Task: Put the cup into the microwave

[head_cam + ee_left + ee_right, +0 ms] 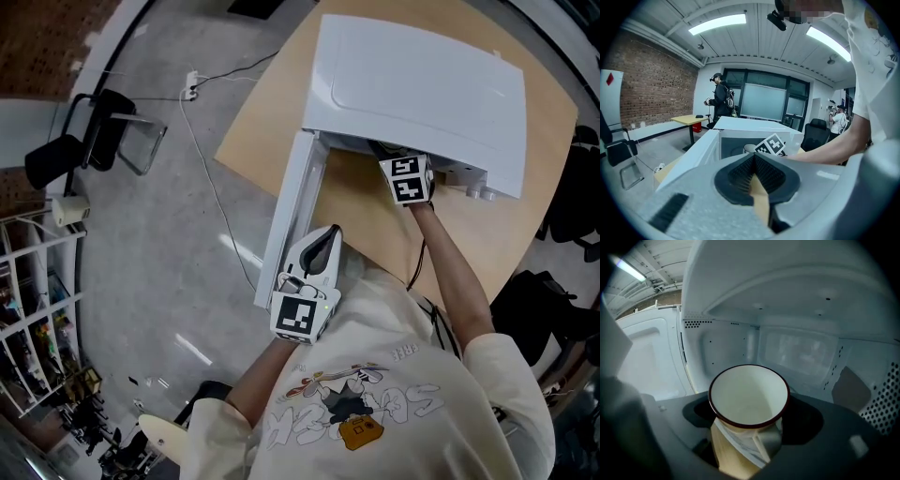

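Note:
A white microwave [422, 84] stands on a wooden table [267, 117], its door [291, 211] swung open to the left. In the right gripper view a cream cup [749, 397] with a dark red rim sits upright between the jaws of my right gripper [750, 417], which is shut on it inside the white cavity [797, 350]. From the head view only that gripper's marker cube [407, 178] shows at the opening; the cup is hidden there. My left gripper [319, 248] is shut and empty, held just in front of the door's lower end.
A black chair [94, 131] and a cable with a power strip [192, 86] are on the grey floor at left. A shelf [37, 319] stands at the lower left. Dark office chairs [572, 197] crowd the table's right side. Other people [721, 98] stand far off.

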Available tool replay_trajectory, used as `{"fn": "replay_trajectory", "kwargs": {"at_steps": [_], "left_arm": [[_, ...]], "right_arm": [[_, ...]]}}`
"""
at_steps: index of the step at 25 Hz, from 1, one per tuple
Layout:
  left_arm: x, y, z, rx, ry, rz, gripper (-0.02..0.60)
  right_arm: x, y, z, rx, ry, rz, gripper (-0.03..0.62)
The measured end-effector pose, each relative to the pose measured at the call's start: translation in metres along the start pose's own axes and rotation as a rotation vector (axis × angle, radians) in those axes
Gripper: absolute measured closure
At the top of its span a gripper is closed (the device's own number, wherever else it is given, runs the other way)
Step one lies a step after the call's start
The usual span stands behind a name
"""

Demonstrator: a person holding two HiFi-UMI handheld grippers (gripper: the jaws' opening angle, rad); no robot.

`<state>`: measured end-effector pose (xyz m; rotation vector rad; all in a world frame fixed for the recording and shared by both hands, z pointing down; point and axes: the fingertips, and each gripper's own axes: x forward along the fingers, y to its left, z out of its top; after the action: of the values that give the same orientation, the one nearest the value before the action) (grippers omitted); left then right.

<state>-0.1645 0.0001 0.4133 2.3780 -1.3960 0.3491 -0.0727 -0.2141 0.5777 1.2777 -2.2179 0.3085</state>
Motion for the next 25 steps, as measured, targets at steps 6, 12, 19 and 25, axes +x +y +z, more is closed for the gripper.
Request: {"fn": "replay_trajectory", "kwargs": {"at_steps": [6,12,19,25], "left_arm": [[0.002,0.004,0.02,-0.009,-0.068,-0.025,0.577],[0.007,0.002,0.019,-0.015,-0.049,-0.053,0.577],[0.008,0.001,0.015,-0.013,-0.034,-0.028,0.577],[0.017,-0.014,0.012,-0.027,-0.037,-0.064,0.577]], "right_arm": [[0.004,0.001,0.008,0.047,-0.024,0.023,0.186],[-0.011,0.001,0.017,0.044,-0.076,0.009,0.157],[-0.076,0.011,0.014,0.078,-0.134,0.0,0.185],[-0.146,0.017,-0.007,0.088,-0.122,-0.022,0.278]]}}
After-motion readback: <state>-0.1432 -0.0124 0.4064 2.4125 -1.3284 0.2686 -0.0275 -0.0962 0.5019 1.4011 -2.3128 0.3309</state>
